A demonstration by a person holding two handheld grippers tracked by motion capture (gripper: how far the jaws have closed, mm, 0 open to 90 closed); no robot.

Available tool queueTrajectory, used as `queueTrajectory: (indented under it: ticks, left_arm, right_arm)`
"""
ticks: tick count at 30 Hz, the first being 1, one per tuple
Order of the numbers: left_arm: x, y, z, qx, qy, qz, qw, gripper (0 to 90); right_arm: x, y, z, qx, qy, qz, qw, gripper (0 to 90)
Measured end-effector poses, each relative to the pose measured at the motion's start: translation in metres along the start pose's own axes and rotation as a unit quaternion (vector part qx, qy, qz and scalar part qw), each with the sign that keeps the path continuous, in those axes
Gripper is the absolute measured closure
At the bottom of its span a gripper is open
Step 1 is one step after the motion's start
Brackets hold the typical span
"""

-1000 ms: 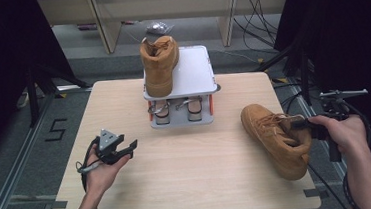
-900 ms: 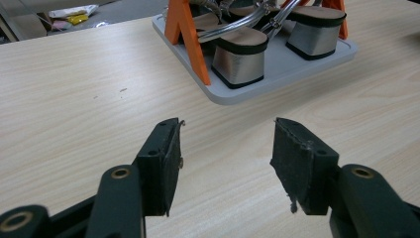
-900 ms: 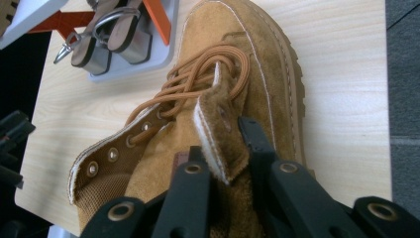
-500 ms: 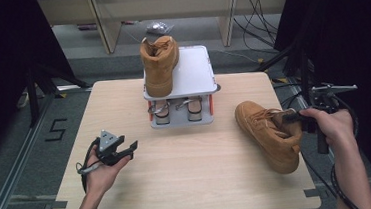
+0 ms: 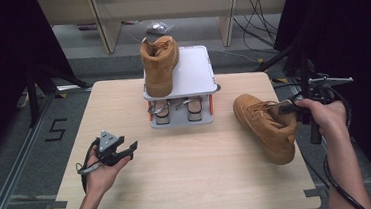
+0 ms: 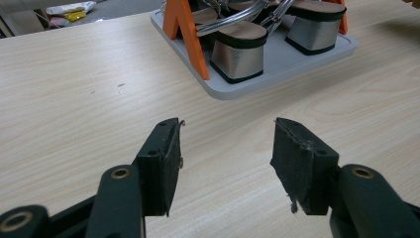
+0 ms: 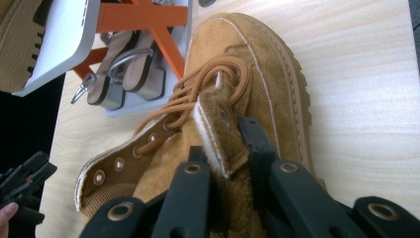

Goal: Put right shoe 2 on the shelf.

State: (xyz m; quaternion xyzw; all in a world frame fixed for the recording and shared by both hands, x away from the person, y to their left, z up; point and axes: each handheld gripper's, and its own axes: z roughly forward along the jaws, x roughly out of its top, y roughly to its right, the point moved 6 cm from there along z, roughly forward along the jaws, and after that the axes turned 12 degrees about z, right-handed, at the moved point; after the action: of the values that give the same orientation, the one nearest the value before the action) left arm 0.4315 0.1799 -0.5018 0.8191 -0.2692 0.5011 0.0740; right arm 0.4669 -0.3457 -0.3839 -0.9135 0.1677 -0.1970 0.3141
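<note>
Right tongs [image 7: 225, 148]: clamped on the tongue of the tan boot [image 5: 268, 125], one jaw inside the opening and one on the outer face of the tongue, as the right gripper view showed.
Tan boot: sat at about 3 o'clock on the table [image 5: 195, 184], near the right edge, toe pointing toward 11 o'clock and the heel toward the person's right hand [image 5: 327, 116].
Boot against right tongs: the tongs came in from the heel end, over the boot's collar; the laces [image 7: 208, 89] lay just beyond the jaw tips.
Left tongs [image 6: 225, 148]: jaws stood wide apart with nothing between them, only bare table under the gap.
Left tongs, place: at about 8 o'clock on the table, held in the left hand [image 5: 101, 169], well apart from the tan boot.
Rack [image 5: 196, 73]: stood at about 12 o'clock, a grey top plate on orange legs over a grey base.
Second boot [image 5: 159, 64]: stood upright on the left part of the rack's top plate.
Lower shelf: two sandal-like shoes [image 6: 242, 49] sat side by side under the plate, ahead of the left tongs.
Rack against tan boot: near each other, not touching.
</note>
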Motion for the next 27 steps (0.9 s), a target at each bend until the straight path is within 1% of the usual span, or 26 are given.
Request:
queueTrajectory:
  ticks: [1, 2, 3, 4, 6, 8, 9, 10, 11, 12, 13, 14, 15, 16, 17, 18, 19, 20, 21, 22, 24, 25, 26, 27]
  left_arm:
    - [0.0, 0.0, 0.0, -0.001, 0.001, -0.001, 1.0, 44.3]
    - [0.0, 0.0, 0.0, -0.001, 0.002, -0.001, 1.0, 44.3]
    - [-0.001, 0.0, 0.0, -0.001, 0.001, -0.001, 1.0, 44.3]
    - [-0.001, 0.0, 0.0, -0.001, 0.002, -0.002, 1.0, 44.3]
    - [-0.001, 0.0, 0.0, 0.0, 0.002, -0.002, 1.0, 44.3]
    - [-0.001, 0.0, 0.0, -0.001, 0.002, -0.002, 1.0, 44.3]
    - [-0.001, 0.001, 0.001, -0.001, 0.001, -0.002, 1.0, 44.3]
    - [-0.001, 0.001, 0.001, -0.001, 0.001, -0.002, 1.0, 44.3]
    - [-0.001, 0.001, 0.001, -0.004, 0.002, -0.002, 1.0, 44.3]
    - [-0.001, 0.001, 0.001, -0.004, 0.002, -0.001, 1.0, 44.3]
    - [-0.001, 0.001, 0.001, -0.004, 0.002, -0.002, 1.0, 44.3]
    - [-0.001, 0.002, 0.001, -0.004, 0.002, -0.003, 1.0, 44.2]
    - [-0.001, 0.001, 0.001, -0.003, 0.002, -0.003, 1.0, 44.2]
    - [-0.001, 0.001, 0.001, -0.003, 0.002, -0.003, 1.0, 44.2]
    - [-0.001, 0.001, 0.001, -0.003, 0.002, -0.003, 1.0, 44.2]
    - [-0.001, 0.001, 0.001, -0.001, 0.001, -0.002, 1.0, 44.2]
    - [-0.001, 0.0, 0.001, -0.001, 0.001, -0.002, 1.0, 44.2]
    - [-0.001, 0.0, 0.001, 0.0, 0.001, -0.003, 1.0, 44.2]
    - [-0.002, 0.0, 0.0, 0.0, 0.001, -0.003, 1.0, 44.2]
    - [-0.002, -0.001, 0.0, 0.001, 0.001, -0.003, 1.0, 44.2]
    - [-0.002, -0.001, 0.0, 0.001, 0.0, -0.002, 1.0, 44.2]
    - [-0.002, -0.001, 0.0, 0.001, -0.001, -0.002, 1.0, 44.2]
    - [-0.003, -0.001, 0.0, 0.001, 0.0, -0.003, 1.0, 44.2]
    - [-0.003, -0.001, 0.0, 0.002, 0.0, -0.003, 1.0, 44.2]
  right_arm:
    - [0.001, 0.0, 0.001, 0.002, 0.002, -0.006, 1.0, 83.6]
    - [0.002, -0.001, 0.002, 0.0, 0.004, -0.001, 1.0, 83.6]
    - [0.003, -0.001, 0.002, 0.002, 0.005, -0.005, 1.0, 83.6]
    - [0.004, -0.003, 0.004, 0.003, 0.007, 0.001, 1.0, 83.6]
    - [0.006, -0.006, 0.004, 0.008, 0.009, 0.001, 0.9999, 83.6]
    - [0.008, -0.007, 0.005, 0.0, 0.016, 0.005, 0.9999, 83.5]
    - [0.008, -0.008, 0.004, 0.001, 0.012, 0.003, 0.9999, 83.5]
    - [0.009, -0.01, 0.004, 0.008, 0.011, 0.006, 0.9999, 83.6]
    - [0.011, -0.011, 0.006, 0.011, 0.021, 0.003, 0.9997, 83.5]
    - [0.012, -0.011, 0.005, -0.005, 0.015, 0.003, 0.9999, 83.5]
    - [0.013, -0.014, 0.007, 0.009, 0.02, 0.006, 0.9997, 83.5]
    - [0.014, -0.015, 0.007, 0.002, 0.019, 0.004, 0.9998, 83.5]
    - [0.014, -0.016, 0.008, 0.013, 0.02, 0.002, 0.9997, 83.5]
    - [0.015, -0.017, 0.008, 0.002, 0.018, 0.007, 0.9998, 83.5]
    - [0.016, -0.018, 0.01, 0.004, 0.022, 0.007, 0.9997, 83.5]
    - [0.017, -0.02, 0.011, 0.016, 0.027, 0.008, 0.9995, 83.5]
    - [0.018, -0.021, 0.013, 0.01, 0.035, 0.016, 0.9992, 83.5]
    - [0.018, -0.021, 0.012, 0.001, 0.023, 0.012, 0.9997, 83.5]
    - [0.019, -0.021, 0.013, 0.006, 0.026, 0.012, 0.9996, 83.5]
    - [0.019, -0.022, 0.014, 0.003, 0.025, 0.017, 0.9996, 83.5]
    - [0.021, -0.024, 0.015, 0.019, 0.03, 0.019, 0.9992, 83.5]
    - [0.021, -0.024, 0.015, 0.018, 0.032, 0.019, 0.9991, 83.5]
    - [0.022, -0.026, 0.016, 0.023, 0.035, 0.024, 0.9988, 83.5]
    - [0.022, -0.025, 0.016, 0.023, 0.037, 0.021, 0.9988, 83.5]
